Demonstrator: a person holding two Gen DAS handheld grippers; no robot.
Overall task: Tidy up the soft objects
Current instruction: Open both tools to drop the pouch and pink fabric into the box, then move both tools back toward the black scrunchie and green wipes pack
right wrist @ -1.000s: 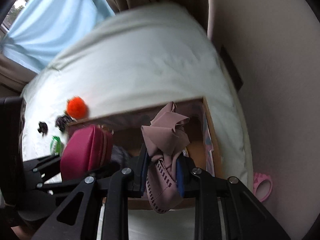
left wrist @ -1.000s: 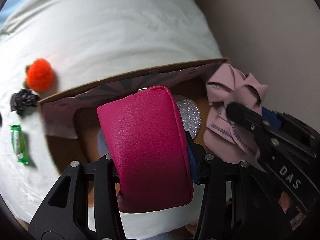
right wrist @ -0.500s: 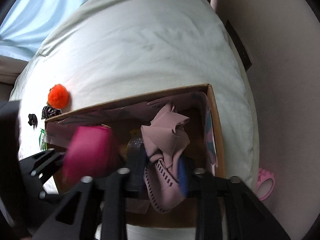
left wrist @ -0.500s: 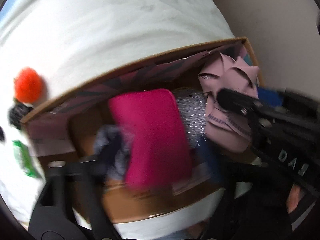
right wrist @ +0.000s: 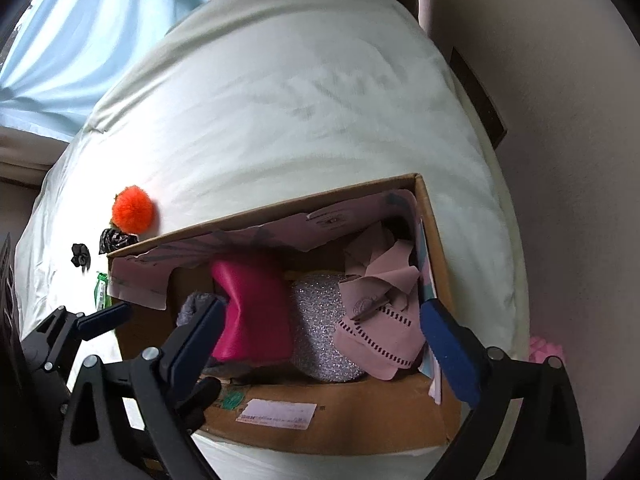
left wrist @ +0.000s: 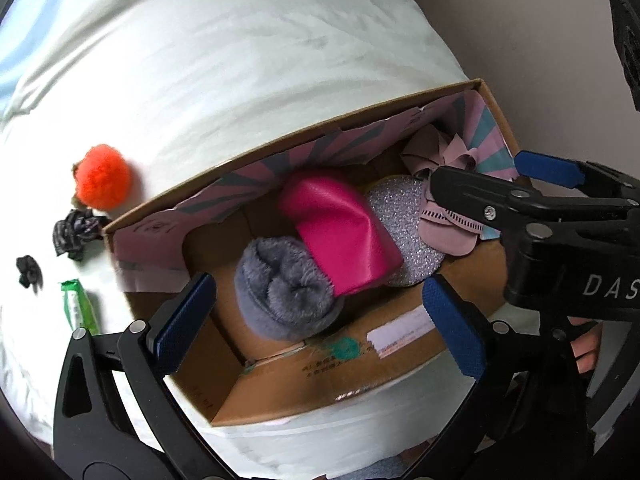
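1. Both let go! The left gripper (left wrist: 320, 312) now gapes empty; its pink pouch (left wrist: 340, 236) lies in the cardboard box (left wrist: 320, 376).
2. The right gripper (right wrist: 320, 336) spreads too, its mauve cloth (right wrist: 376, 324) dropped inside.
3. The orange pompom (left wrist: 104, 176) waits outside.

In the right wrist view my finger (right wrist: 196, 344) is covering most of the grey fleece roll (right wrist: 194, 304). The pink pouch (right wrist: 252, 312) is looking smeared in both views. The right gripper (left wrist: 472, 196) is hiding part of the mauve cloth (left wrist: 448, 228). The label (right wrist: 276, 412) on the cardboard box (right wrist: 340, 424) is staying too small for me to read.
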